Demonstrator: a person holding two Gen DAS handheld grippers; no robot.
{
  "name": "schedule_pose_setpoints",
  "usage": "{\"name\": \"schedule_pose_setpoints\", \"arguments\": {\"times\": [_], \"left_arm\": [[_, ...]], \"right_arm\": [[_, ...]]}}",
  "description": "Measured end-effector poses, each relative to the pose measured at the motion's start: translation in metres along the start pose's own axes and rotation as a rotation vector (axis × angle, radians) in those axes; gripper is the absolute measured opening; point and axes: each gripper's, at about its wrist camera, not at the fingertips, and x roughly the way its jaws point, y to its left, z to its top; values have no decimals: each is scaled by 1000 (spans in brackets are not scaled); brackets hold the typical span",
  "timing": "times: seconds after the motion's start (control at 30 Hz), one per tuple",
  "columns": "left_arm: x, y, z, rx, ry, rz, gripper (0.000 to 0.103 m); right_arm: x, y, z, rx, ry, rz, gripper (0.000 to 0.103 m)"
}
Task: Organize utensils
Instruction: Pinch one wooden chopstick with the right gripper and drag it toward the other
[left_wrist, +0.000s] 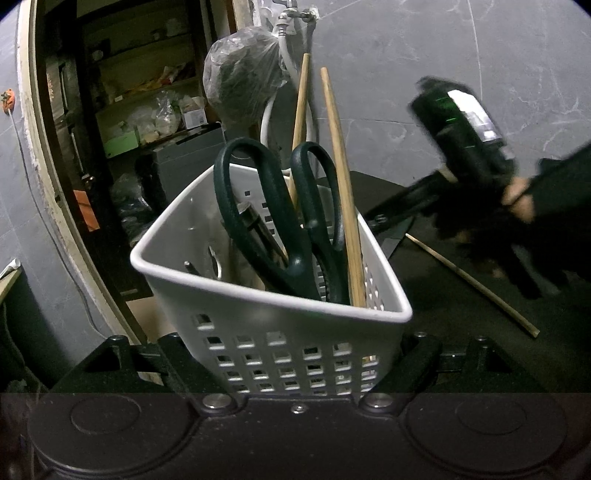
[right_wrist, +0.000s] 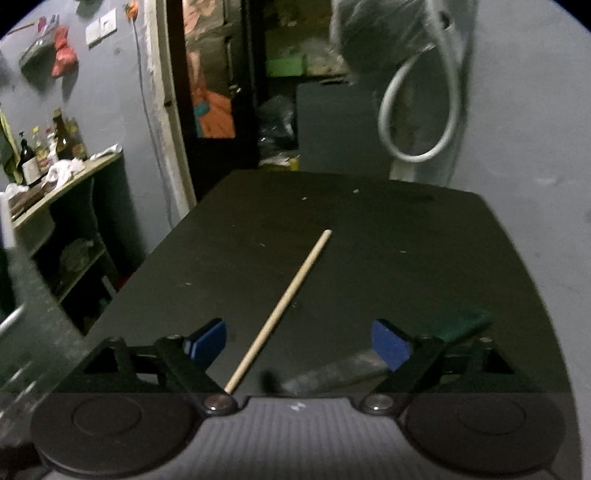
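L gripper (left_wrist: 295, 363) clamps white utensil basket (left_wrist: 273, 317); R gripper (right_wrist: 299, 341) jaws wide, chopstick (right_wrist: 280, 310) lying between, untouched.

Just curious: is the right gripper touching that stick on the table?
Apart. The right wrist view shows the chopstick lying between the right gripper's spread blue pads, touching neither.

Scissors (left_wrist: 295, 225), chopsticks (left_wrist: 341, 184) in basket (left_wrist: 280, 325); chopstick (right_wrist: 280, 310) on table (right_wrist: 406, 229).
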Motion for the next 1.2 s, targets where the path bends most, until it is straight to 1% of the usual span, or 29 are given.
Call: {"name": "schedule_pose_setpoints", "arguments": {"times": [0.1,0.17,0.2,0.27,0.3,0.37,0.4,0.47,0.57,0.67,0.87,0.97,1.07,1.2], "left_arm": [[0,0,0,-4,2,0,84],[1,1,0,-5,3,-1,85],[1,1,0,-6,4,-1,85],[1,1,0,-6,4,0,85],[1,2,0,-7,5,0,85],[1,2,1,-8,6,0,85],[1,2,1,-8,6,0,85],[1,2,1,-8,6,0,85],[1,2,1,-7,5,0,85],[1,2,1,-7,5,-1,85],[2,3,1,-6,2,0,85],[3,3,0,-5,0,-1,85],[3,3,0,-5,1,-1,85],[4,3,-1,-2,0,-4,85]], "right_arm": [[21,0,6,-16,22,21,88],[32,2,4,-33,49,22,76],[37,4,3,-37,65,19,73],[44,6,3,-37,83,19,58],[46,7,3,-36,89,19,55],[46,9,1,-34,95,17,38],[46,9,1,-35,94,10,33],[47,12,3,-37,105,-1,12],[47,13,5,-17,122,-9,6],[40,12,5,14,136,-3,6],[-2,6,-3,30,137,34,6],[-32,2,-16,28,133,43,6],[-58,3,-33,12,132,30,6],[-79,7,-56,-1,153,11,6]]}}
